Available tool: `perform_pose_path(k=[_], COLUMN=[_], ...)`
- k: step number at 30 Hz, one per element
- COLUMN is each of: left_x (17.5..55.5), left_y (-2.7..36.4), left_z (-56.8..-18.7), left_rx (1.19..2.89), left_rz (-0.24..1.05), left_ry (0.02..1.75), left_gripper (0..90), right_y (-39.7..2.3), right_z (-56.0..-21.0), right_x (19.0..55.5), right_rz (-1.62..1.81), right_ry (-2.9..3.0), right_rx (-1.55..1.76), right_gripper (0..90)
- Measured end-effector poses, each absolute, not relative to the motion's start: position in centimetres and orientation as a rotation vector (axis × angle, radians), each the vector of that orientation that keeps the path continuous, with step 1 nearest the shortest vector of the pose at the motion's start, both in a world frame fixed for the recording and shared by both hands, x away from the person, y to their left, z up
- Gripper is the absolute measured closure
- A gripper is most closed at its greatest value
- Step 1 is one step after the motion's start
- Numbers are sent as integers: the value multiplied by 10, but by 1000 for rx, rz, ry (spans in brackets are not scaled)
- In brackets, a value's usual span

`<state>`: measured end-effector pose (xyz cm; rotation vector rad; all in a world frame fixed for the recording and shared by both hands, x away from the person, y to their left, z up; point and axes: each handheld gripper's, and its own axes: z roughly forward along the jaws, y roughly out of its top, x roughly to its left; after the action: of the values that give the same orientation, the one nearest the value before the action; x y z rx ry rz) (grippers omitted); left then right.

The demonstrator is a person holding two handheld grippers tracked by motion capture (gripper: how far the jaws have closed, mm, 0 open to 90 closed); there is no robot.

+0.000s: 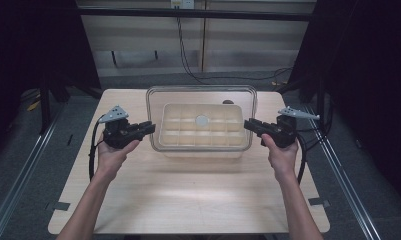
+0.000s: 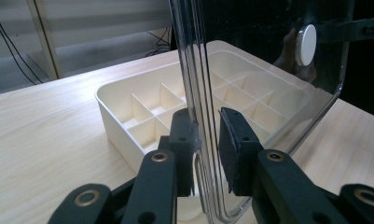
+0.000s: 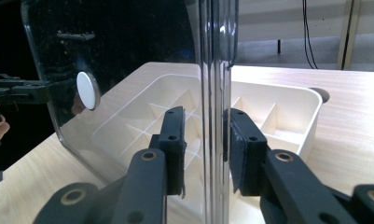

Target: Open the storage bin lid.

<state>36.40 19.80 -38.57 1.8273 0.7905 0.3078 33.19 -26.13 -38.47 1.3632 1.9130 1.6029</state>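
Clear plastic lid (image 1: 202, 95), rigid, with a white round knob (image 1: 202, 120) at its centre; held above a cream compartment tray (image 1: 174, 137) that rests on the pale wood worktop (image 1: 188, 195).

Left hand-held gripper (image 1: 149, 128): jaws clamped on the lid's left edge, the rim seen pinched between the pads in the left gripper view (image 2: 208, 140).

Right hand-held gripper (image 1: 249, 124): jaws clamped on the lid's right edge, likewise pinched in the right gripper view (image 3: 208, 149).

Step in hand, as judged: carrying the lid over the tray with both grips.

Handling notes: keep both hands level and moving together, since uneven pull could twist the slick rim out of the pads. Grip pressure should hold steady. If lowering, square the lid's corners to the tray's before letting it settle.
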Motion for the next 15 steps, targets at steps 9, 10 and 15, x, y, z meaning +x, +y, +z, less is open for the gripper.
perform_pose_path(k=[9,10,15], left_x=[350,349,345], left_y=[201,201,200], left_z=[-387,-387,-389], left_rx=[1850,1854,1879], left_rz=[312,316,319], left_ry=[791,786,783], left_gripper=[757,757,754], right_y=[-259,-258,-259], right_z=[-389,-389,-389], right_x=[321,320,318], right_rz=[1605,1604,1571], right_ry=[1939,1941,1975], right_rx=[1360,1362,1361], right_gripper=[696,696,695])
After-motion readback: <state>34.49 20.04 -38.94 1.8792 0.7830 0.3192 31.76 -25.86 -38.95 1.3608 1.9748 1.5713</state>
